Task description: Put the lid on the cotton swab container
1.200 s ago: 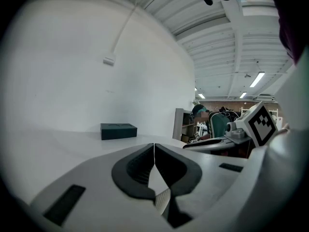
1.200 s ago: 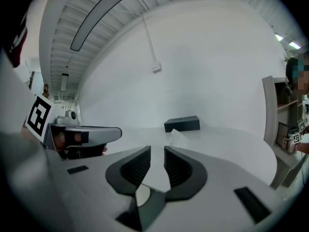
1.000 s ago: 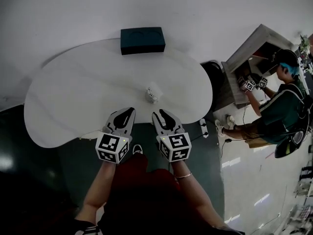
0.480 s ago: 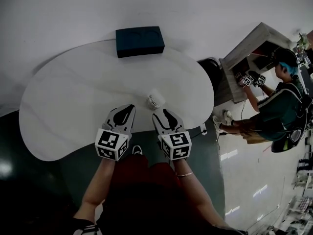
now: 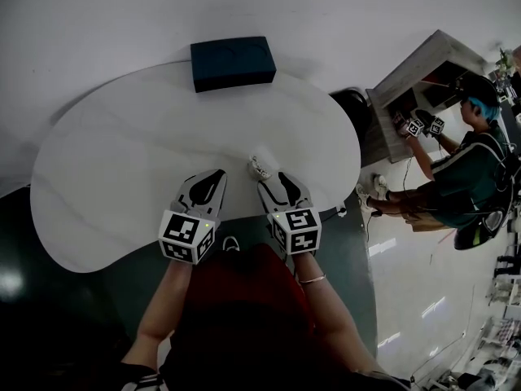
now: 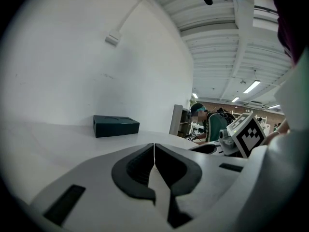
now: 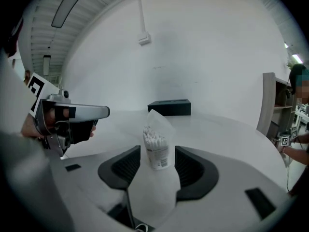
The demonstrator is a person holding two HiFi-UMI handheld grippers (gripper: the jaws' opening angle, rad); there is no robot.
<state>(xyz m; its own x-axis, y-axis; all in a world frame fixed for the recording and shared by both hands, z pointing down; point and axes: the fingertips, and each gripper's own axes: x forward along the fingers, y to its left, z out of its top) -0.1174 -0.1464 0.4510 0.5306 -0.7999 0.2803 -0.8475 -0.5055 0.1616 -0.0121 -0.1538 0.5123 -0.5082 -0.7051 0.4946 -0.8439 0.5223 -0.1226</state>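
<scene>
Cotton swab container (image 7: 155, 149) stands upright near the bench's (image 5: 122, 161) front edge, between my right hand-held gripper's (image 7: 156, 153) opening jaws, pads not pressing. Left hand-held gripper (image 6: 154, 149) closed, empty. Judged light, thin-walled, tippy. Its lid (image 7: 157, 117) stands raised and looks flimsy, so press it gently while steadying the body low.

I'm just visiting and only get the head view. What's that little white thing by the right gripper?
Observer: In the right gripper view it's a clear tub packed with cotton swabs, standing upright.
Operator: Is the gripper squeezing it?
Observer: No. The right gripper's jaws are opening; the tub stands between them with a gap on each side.
Operator: And the other gripper?
Observer: The left gripper view shows the left gripper's jaws shut together, with nothing between them.
</scene>
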